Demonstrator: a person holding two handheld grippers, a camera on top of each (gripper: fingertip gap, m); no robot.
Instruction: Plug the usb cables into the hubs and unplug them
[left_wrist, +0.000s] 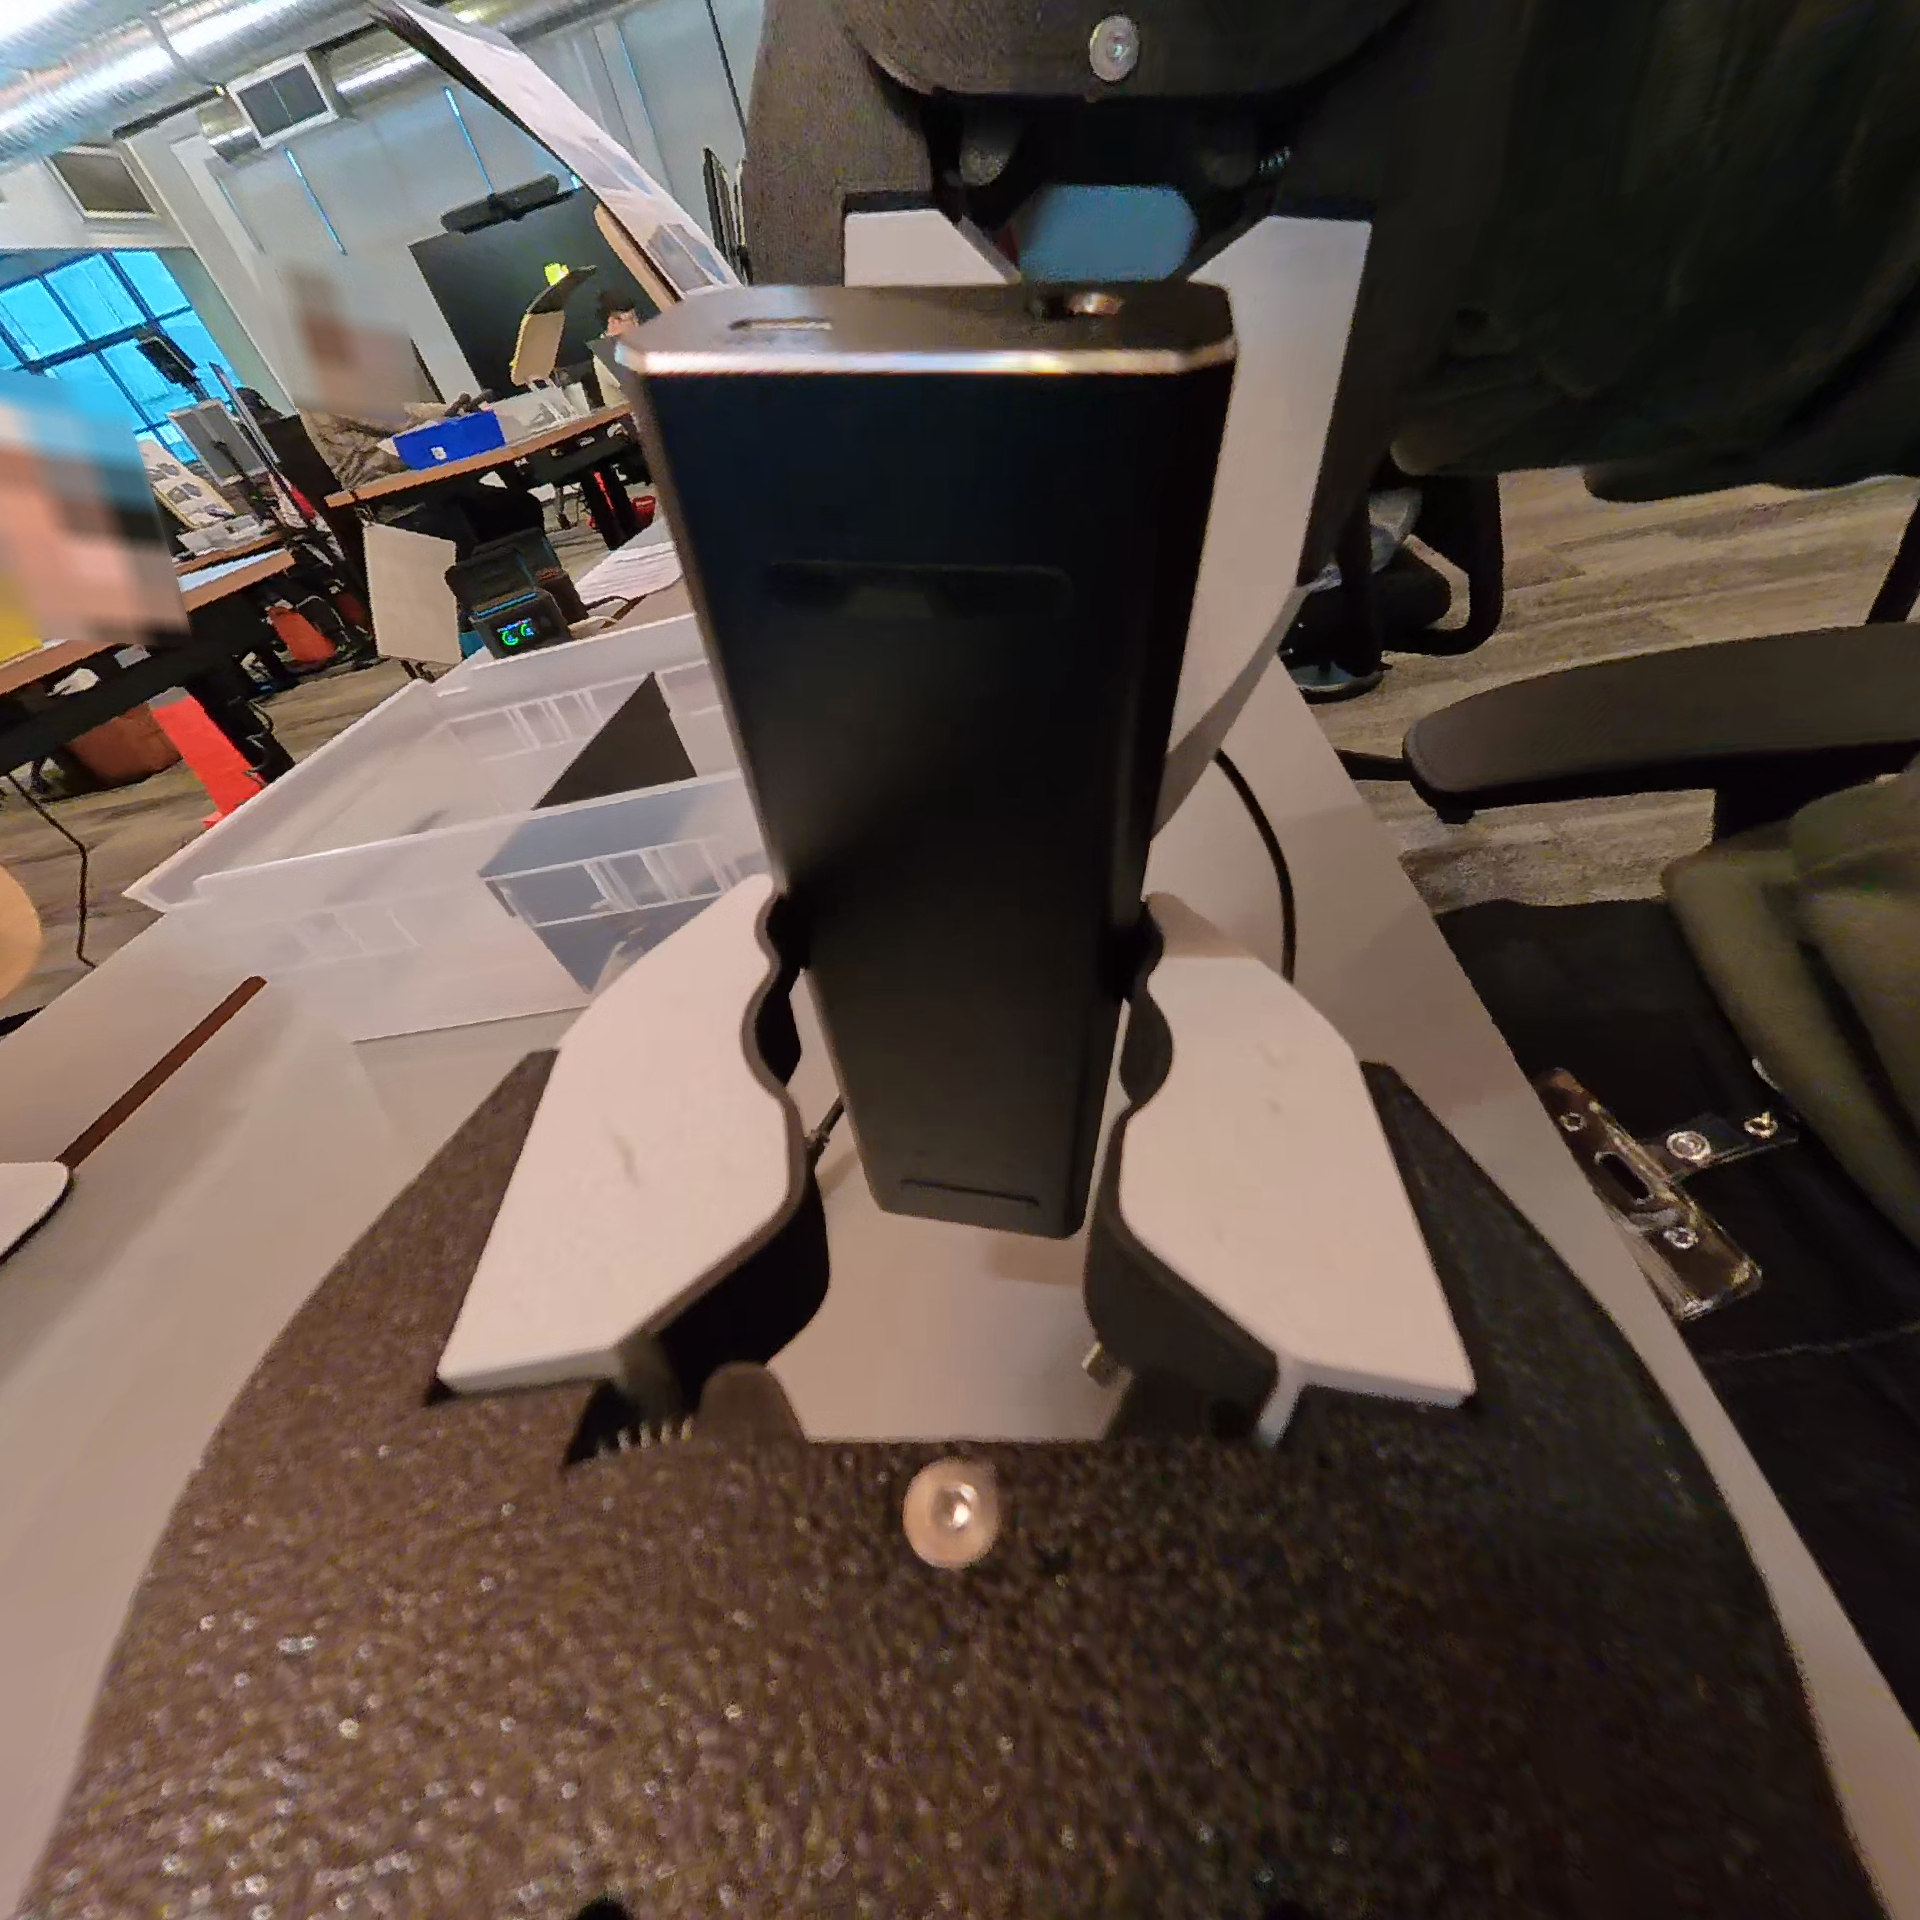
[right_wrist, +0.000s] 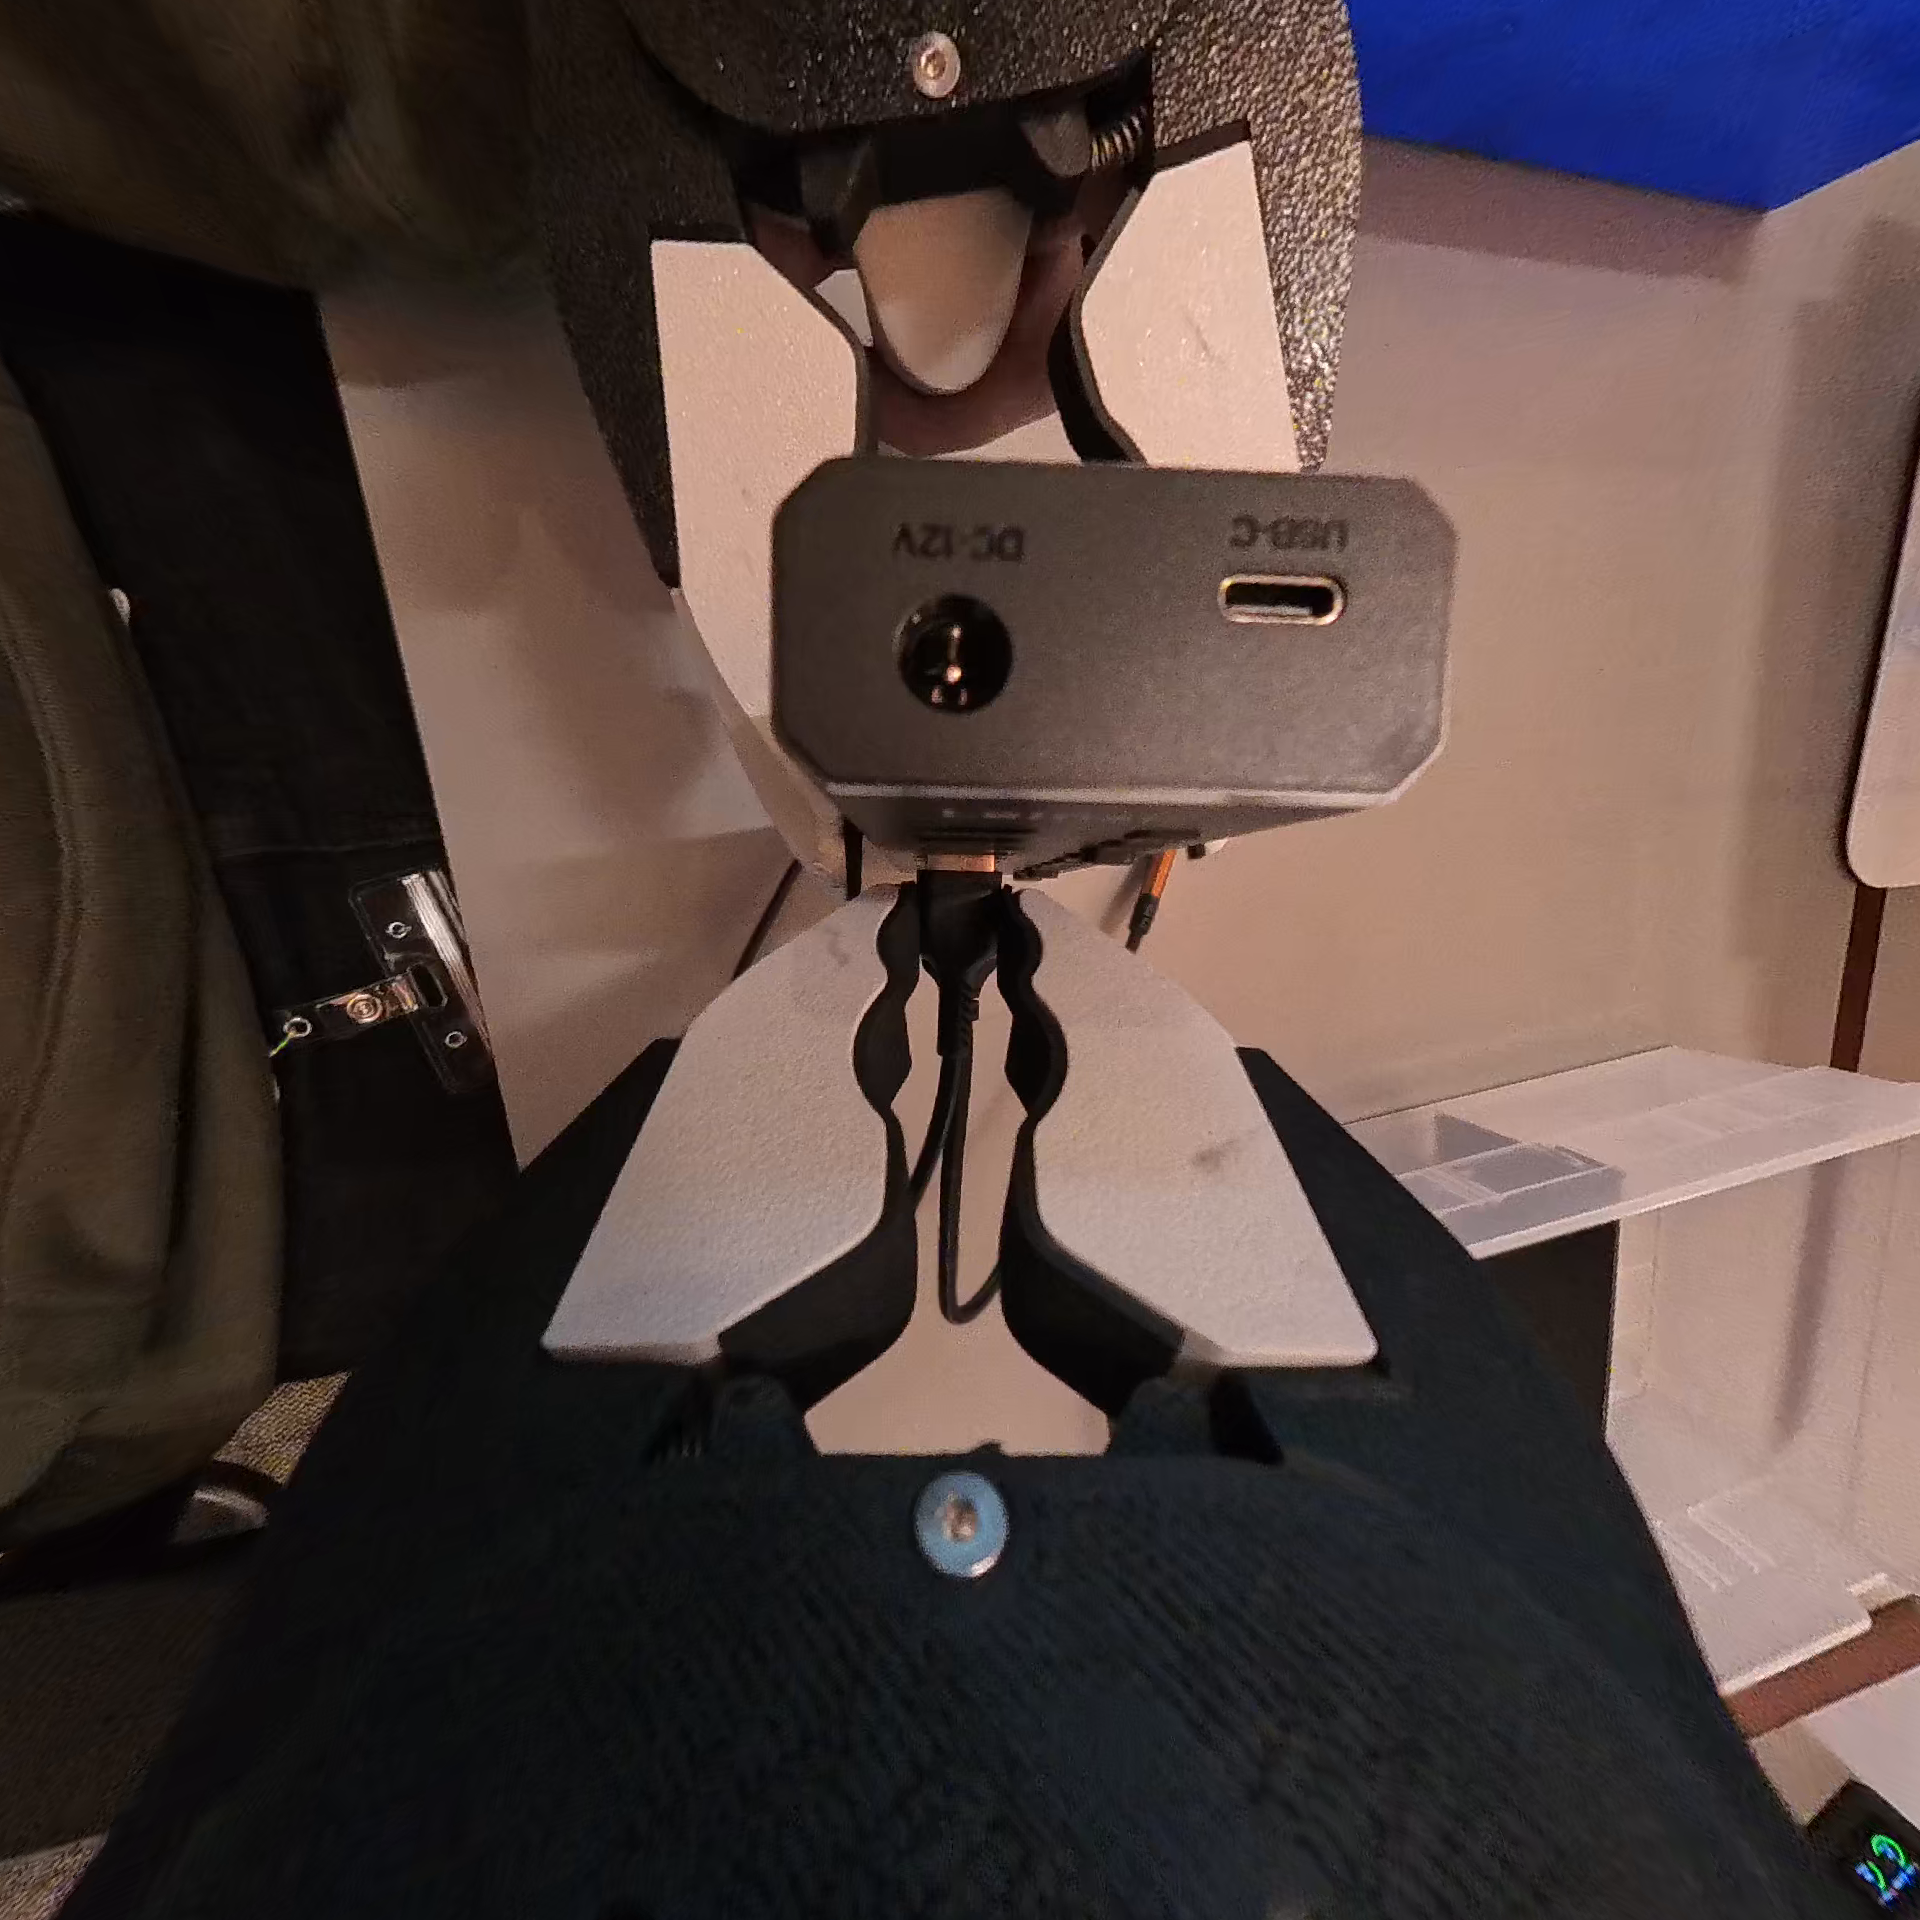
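My left gripper is shut on a long black USB hub and holds it lengthwise above the white table. In the right wrist view the hub's grey end face points at me, with a round socket and a small oval port. My right gripper is shut on a black USB plug at the hub's underside, its metal tip at a port there; the thin black cable runs back between the fingers. The right gripper also shows beyond the hub, and the left gripper shows behind the hub.
Clear plastic compartment trays lie on the table to the left; they also show in the right wrist view. A person in dark clothing sits close on the right, with a badge clip. An office chair stands beyond the table edge.
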